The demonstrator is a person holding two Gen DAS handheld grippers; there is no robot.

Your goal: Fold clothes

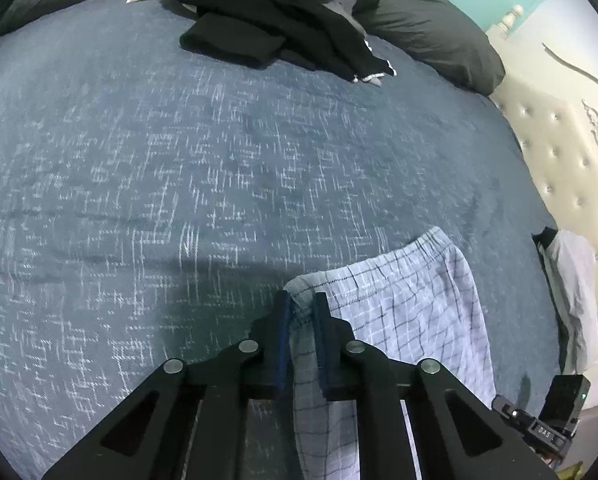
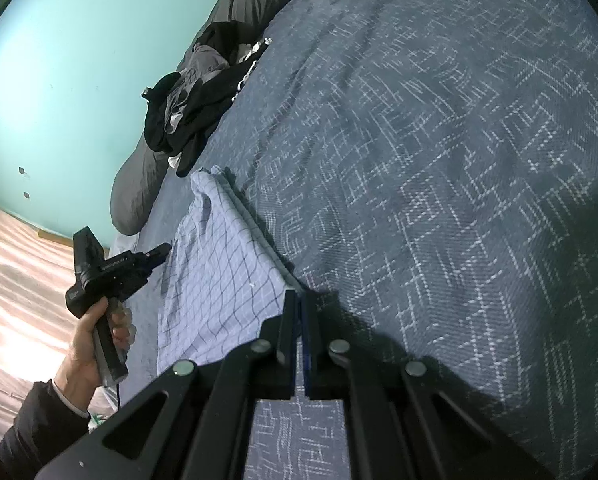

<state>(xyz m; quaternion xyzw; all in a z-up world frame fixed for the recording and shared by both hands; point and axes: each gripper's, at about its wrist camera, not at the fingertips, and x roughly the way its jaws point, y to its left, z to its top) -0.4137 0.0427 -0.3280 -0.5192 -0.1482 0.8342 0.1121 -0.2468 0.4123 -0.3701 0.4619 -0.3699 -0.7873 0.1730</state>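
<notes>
The plaid pants (image 1: pixel 411 304) lie on the bed (image 1: pixel 179 168), strung between both tongs. The left gripper (image 1: pixel 302 312) pinches one bunched corner; the right gripper (image 2: pixel 300 312) is clamped on the other, so the held edge runs from tong to tong.

A bed fills most of both views, covered by a blue-grey bedspread (image 1: pixel 171 152) woven with a pale broken-line pattern. At its far edge lies a dark grey pillow (image 1: pixel 431 36). Behind the pillow the wall (image 2: pixel 67 60) is painted a flat mint green. In the left wrist view a cream tufted headboard (image 1: pixel 567 160) with buttons and carved trim stands at the right, topped by a turned post. In the right wrist view, pale wooden floor (image 2: pixel 15 264) at the left catches bright light.
</notes>
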